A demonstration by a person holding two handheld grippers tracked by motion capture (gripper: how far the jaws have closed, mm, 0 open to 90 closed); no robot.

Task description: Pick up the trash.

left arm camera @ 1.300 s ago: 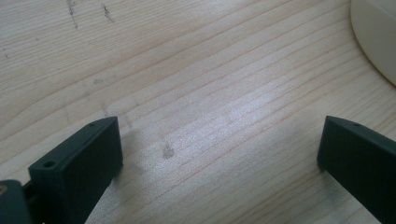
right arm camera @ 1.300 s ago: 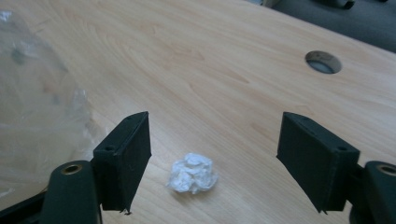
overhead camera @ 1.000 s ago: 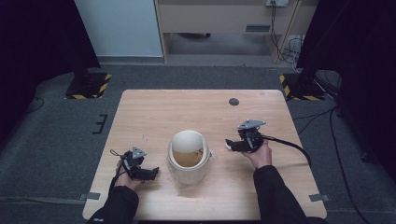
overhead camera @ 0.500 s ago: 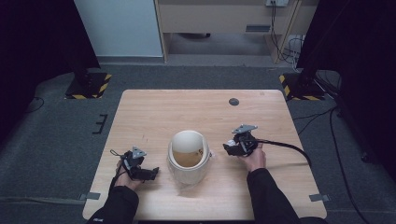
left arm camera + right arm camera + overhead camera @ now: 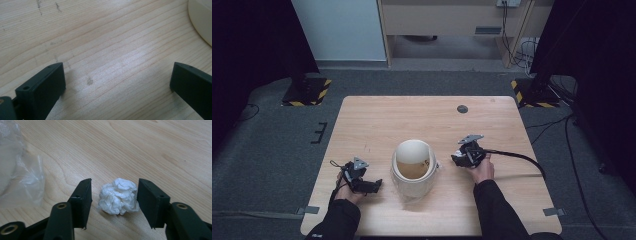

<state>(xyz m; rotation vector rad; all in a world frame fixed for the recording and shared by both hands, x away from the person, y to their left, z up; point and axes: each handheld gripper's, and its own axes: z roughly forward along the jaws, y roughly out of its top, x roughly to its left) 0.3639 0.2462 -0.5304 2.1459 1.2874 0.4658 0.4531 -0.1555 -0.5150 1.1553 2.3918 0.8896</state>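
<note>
even overhead light, dark room edges, soft close-up shadows

on the bench (image 5: 377, 120) a bin (image 5: 413, 167) sits near the middle toward the person's edge, lying tipped with its mouth facing up at the camera. left of it, the left hand-held gripper (image 5: 371, 185) rests on the bench, apart from the bin. right of the bin, the right hand-held gripper (image 5: 113, 195) is down at the bench, a crumpled paper ball (image 5: 118, 196) between its jaws. a plastic liner (image 5: 23, 175) lies left of that ball. a small disc (image 5: 462, 109) sits far behind, near the back edge.
</note>
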